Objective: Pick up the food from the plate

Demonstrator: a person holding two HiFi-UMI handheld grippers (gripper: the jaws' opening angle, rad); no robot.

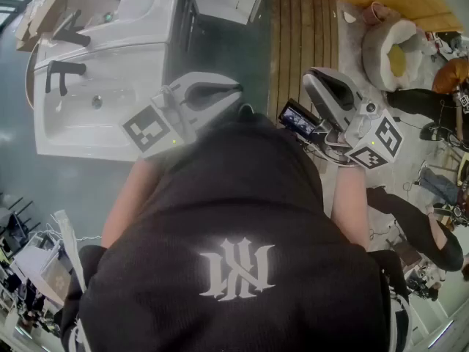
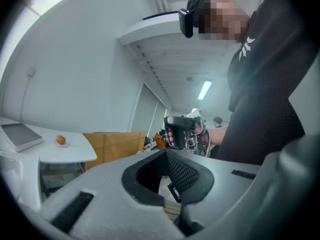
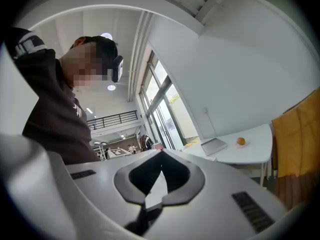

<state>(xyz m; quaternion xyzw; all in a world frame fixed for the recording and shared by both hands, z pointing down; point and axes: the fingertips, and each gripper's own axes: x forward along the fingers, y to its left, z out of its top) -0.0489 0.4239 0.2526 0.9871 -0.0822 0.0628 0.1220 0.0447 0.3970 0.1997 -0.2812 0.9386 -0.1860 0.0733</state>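
The food is a small round orange piece on a little plate on a white table. It is far from both grippers. The right gripper view shows the same food beside a grey tablet. My left gripper is held close to the person's chest, shut, with nothing between its jaws. My right gripper is held the same way on the other side, shut and empty. The left gripper view also shows the right gripper in a hand. In the head view I cannot make out the food.
A white table with black objects lies at the upper left of the head view. Wooden floor planks run ahead. A pet bed and another person's legs are at the right. A yellow wooden panel stands by the table.
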